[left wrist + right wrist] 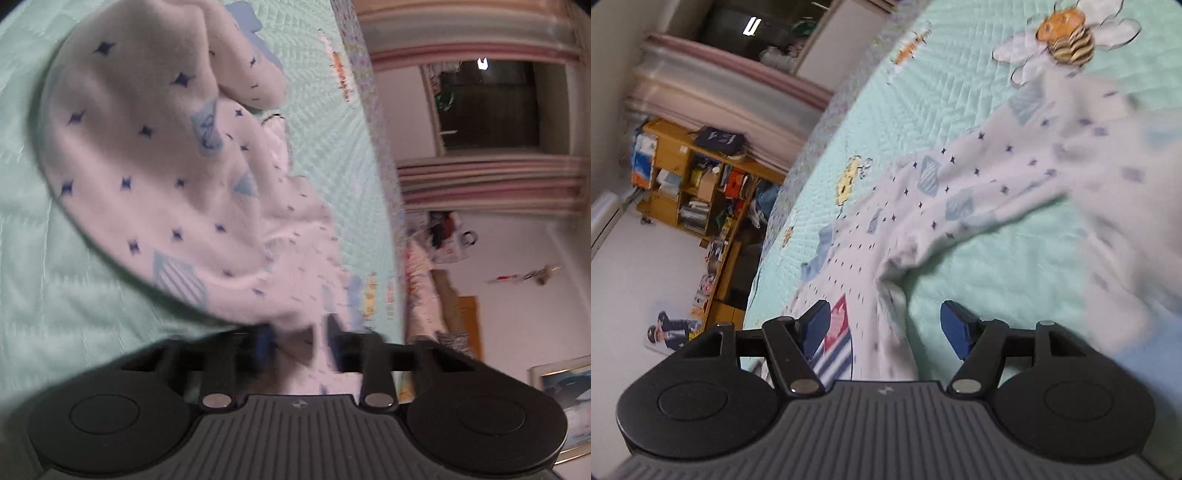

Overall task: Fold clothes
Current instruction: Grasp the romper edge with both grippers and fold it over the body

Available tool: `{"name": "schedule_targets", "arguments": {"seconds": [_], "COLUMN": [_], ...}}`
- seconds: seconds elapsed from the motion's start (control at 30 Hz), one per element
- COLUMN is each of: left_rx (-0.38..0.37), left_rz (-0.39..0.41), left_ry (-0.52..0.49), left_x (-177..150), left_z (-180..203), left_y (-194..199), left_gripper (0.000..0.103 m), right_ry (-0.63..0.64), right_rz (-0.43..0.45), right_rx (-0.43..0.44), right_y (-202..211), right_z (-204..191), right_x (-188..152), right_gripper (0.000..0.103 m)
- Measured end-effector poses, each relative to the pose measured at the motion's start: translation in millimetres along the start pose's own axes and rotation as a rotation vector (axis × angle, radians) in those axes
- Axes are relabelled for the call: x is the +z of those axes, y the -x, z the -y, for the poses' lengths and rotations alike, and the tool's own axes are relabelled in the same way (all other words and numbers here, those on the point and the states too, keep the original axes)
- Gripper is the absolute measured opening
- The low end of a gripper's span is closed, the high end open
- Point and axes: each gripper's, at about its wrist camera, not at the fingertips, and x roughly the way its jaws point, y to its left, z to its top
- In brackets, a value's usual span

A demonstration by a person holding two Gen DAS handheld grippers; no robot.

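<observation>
left gripper [295,339] jaws narrow, pinched on an edge of the white star-print garment [155,155], which lies bunched on the mint quilted bedspread [48,295]. right gripper [884,325] jaws wide, fabric runs between them but the pads aren't pressing.

risks, as i judge them: only one side is gripped, so if the left pulls now the cloth drags lopsided & the fold goes crooked. thin pinch on soft knit could slip out. right pads may close on a wrinkle or snag the bedspread w/ the cloth.

surface: soft quilt w/ a bee applique [1067,37], gives under pressure. room: wooden shelf unit [698,184] packed w/ stuff, striped curtains [491,181], dark window [491,107].
</observation>
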Motion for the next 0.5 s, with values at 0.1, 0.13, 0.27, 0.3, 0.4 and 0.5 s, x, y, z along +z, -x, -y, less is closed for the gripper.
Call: {"name": "schedule_targets", "arguments": {"seconds": [0.1, 0.13, 0.27, 0.3, 0.4, 0.5], "left_rx": [0.002, 0.007, 0.030, 0.041, 0.068, 0.077], "left_rz": [0.000, 0.003, 0.002, -0.001, -0.004, -0.005], "left_ry": [-0.020, -0.038, -0.101, -0.122, -0.183, -0.222], "left_x": [6.6, 8.9, 21.5, 24.4, 31.6, 34.8], "left_z": [-2.0, 0.9, 9.3, 12.0, 19.6, 21.4], "left_y": [-7.2, -7.4, -7.5, -7.9, -9.6, -9.0], "left_gripper": [0.010, 0.010, 0.010, 0.010, 0.010, 0.009], "right_ry": [-0.003, -0.015, -0.074, -0.085, -0.051, 0.090], "right_rz": [0.013, 0.025, 0.082, 0.098, 0.130, 0.153], "right_rx": [0.001, -0.002, -0.039, -0.055, -0.072, -0.140], "right_y": [-19.4, -22.7, -28.1, -25.9, -16.1, -15.4], "right_z": [-5.8, -5.2, 3.4, 7.9, 16.2, 4.4], "right_x": [8.7, 10.4, 17.3, 18.6, 23.2, 29.6], "right_gripper": [0.067, 0.063, 0.015, 0.004, 0.003, 0.003]}}
